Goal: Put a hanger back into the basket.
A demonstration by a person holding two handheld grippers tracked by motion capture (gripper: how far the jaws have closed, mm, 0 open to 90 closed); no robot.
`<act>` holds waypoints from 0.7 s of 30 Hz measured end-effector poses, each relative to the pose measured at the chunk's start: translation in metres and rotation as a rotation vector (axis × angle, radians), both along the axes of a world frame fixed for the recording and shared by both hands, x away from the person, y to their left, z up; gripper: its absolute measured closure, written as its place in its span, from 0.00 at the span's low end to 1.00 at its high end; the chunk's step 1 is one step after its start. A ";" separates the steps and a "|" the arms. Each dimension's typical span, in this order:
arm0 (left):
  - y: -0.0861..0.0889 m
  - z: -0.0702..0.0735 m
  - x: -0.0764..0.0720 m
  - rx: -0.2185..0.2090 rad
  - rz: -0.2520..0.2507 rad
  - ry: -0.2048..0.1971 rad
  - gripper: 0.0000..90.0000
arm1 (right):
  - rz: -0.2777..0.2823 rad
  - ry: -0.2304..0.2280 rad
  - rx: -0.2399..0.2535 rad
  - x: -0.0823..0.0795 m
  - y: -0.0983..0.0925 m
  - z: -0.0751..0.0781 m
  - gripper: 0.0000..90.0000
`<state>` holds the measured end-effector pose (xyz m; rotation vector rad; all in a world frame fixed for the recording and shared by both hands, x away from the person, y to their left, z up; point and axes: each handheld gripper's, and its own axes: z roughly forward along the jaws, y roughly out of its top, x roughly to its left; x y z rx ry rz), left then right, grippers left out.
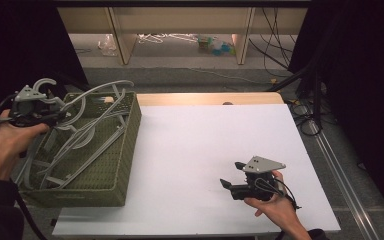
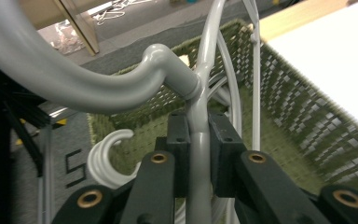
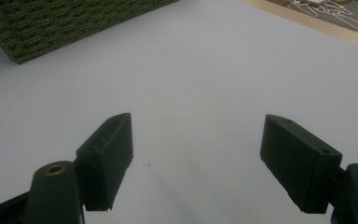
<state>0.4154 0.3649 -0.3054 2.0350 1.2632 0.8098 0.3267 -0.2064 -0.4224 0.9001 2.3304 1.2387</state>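
White sheet covers the wooden counter (image 1: pixel 205 98); left of it, a green basket (image 1: pixel 125 150). Left hand-held gripper (image 2: pixel 198 140) clamps a grey hanger (image 2: pixel 199 154); right hand-held gripper (image 3: pixel 196 154) gapes wide.

Black tool (image 1: pixel 230 183) jaws with brass-ringed pivots, grey three-cornered plates, trailing cables, dark sleeves.

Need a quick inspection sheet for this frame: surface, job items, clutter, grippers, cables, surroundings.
Surface: white table top, bare in the middle.
Job items: green woven basket at the table's left edge, holding grey plastic hangers.
Clutter: nothing seen on the table.
Grippers: left gripper shut on a hanger's neck above the basket; right gripper open, low over the table top.
Cables: black cables on the floor beyond the table.
Surroundings: wooden shelf unit, dark curtains.
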 end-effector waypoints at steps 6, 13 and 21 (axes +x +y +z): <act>0.004 -0.009 0.004 -0.007 0.010 0.004 0.89 | 0.004 0.000 -0.003 0.000 0.001 0.000 0.29; 0.000 -0.014 0.009 0.026 0.001 0.017 0.89 | 0.000 0.002 -0.002 0.000 0.000 0.000 0.29; 0.004 -0.025 0.011 0.032 -0.001 0.017 0.89 | 0.006 0.001 -0.003 0.000 0.000 0.000 0.29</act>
